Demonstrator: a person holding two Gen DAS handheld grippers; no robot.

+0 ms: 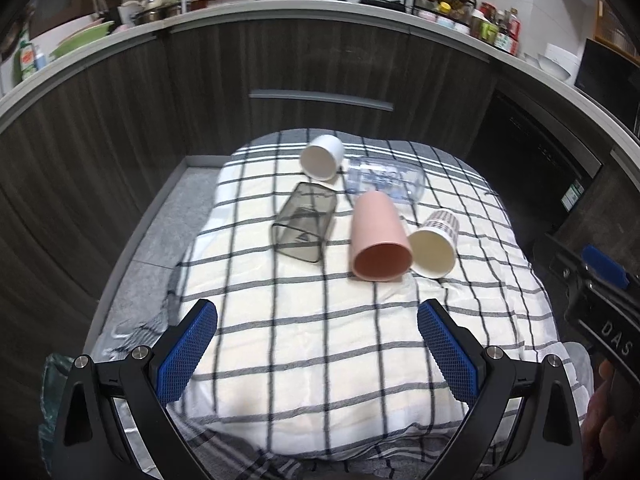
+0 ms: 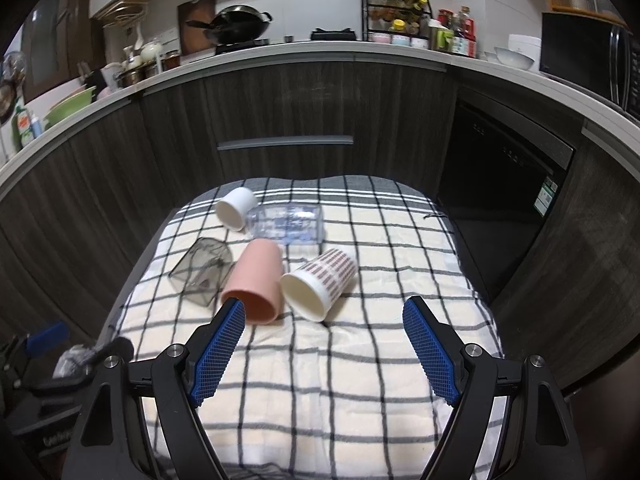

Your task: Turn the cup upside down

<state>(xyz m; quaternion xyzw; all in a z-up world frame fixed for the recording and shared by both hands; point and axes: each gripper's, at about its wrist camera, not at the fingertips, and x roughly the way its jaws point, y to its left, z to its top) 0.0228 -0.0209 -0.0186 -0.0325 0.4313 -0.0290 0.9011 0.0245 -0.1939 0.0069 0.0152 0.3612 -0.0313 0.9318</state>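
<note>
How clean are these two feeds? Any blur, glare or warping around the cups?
Left wrist view: strong fisheye bends the counter; pink cup and clear cup slightly soft, no harsh glare. Right wrist view: same warping, dark vignette corners; patterned cup readable, smoky cup murky.

Five cups lie on their sides: one white cup (image 1: pixel 322 157), one clear cup (image 1: pixel 384 180), one smoky grey cup (image 1: pixel 304 222), one pink cup (image 1: pixel 380 238) and one patterned cup (image 1: pixel 434 242). One checked cloth (image 1: pixel 320 344) covers the tabletop.
</note>
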